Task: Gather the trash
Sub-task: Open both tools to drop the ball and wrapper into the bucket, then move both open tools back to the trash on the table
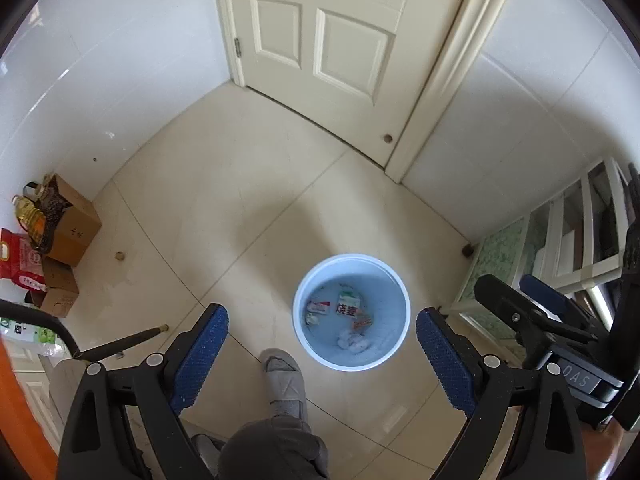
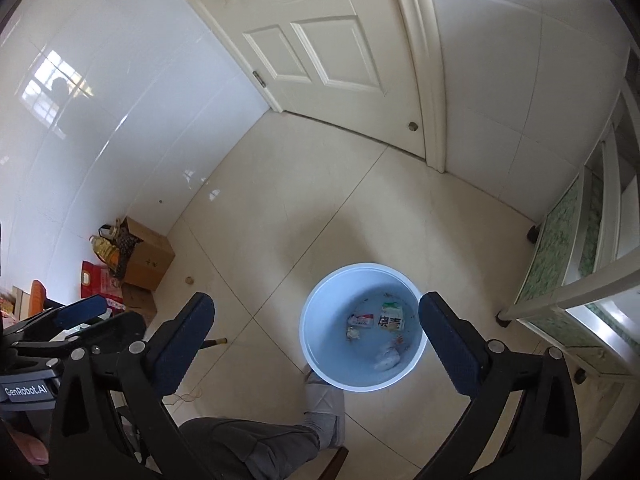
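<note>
Bins: you have one pale blue bin (image 1: 308,344) on the floor.
Trash in it: about five pieces, including one green-and-white carton (image 1: 347,305) and one crumpled white wad (image 1: 352,342).
Cardboard boxes: two, stacked by the wall (image 1: 76,226).
Doors: one (image 1: 320,40).
Grippers: two, left (image 1: 322,336) and right (image 2: 316,330).
Slippered feet: one (image 1: 282,380).

A home: panelled door (image 1: 320,36), tiled floor (image 1: 224,184), grocery boxes (image 1: 74,220).
</note>
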A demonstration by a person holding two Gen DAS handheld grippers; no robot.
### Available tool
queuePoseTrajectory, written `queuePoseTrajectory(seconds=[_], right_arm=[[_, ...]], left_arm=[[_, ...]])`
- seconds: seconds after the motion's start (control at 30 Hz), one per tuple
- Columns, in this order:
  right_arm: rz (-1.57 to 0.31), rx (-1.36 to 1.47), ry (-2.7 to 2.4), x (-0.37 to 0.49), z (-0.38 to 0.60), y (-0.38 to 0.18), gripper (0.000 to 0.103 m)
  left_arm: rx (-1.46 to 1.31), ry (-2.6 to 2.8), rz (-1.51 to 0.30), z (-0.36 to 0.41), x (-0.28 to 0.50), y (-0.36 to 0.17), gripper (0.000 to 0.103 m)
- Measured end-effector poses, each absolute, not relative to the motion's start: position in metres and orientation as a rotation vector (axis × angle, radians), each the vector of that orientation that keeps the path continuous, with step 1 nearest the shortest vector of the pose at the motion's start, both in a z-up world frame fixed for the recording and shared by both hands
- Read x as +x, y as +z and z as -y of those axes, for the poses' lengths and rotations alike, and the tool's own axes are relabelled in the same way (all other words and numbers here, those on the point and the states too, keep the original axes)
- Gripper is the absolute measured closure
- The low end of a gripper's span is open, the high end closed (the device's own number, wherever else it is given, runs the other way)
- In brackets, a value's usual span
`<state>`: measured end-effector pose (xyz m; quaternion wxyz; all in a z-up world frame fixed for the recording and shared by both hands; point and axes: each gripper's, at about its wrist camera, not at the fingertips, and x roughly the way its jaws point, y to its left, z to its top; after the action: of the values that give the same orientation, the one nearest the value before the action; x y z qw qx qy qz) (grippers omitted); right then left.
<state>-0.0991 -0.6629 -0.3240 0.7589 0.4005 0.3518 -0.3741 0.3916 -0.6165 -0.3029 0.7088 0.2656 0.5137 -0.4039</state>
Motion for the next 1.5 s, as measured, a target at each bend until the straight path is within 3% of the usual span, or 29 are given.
queuePoseTrajectory(seconds=[0.33, 0.97, 1.5], right_arm=[[-0.665, 0.792, -0.806, -0.092, 0.62, -0.253, 0.0], [-0.469, 0.511, -0.576, -0.02, 0.464, -0.092, 0.0], [-0.418, 0.309, -0.283, 0.052, 0.316, -0.038, 0.0]], left_arm=[[0.471, -0.898, -1.014, 0.547, 0.358, -0.248, 0.01], [0.203, -0.733, -0.666, 0.261, 0.297, -0.108, 0.005], [0.054, -0.373, -0.484, 0.056, 0.186, -0.083, 0.001]])
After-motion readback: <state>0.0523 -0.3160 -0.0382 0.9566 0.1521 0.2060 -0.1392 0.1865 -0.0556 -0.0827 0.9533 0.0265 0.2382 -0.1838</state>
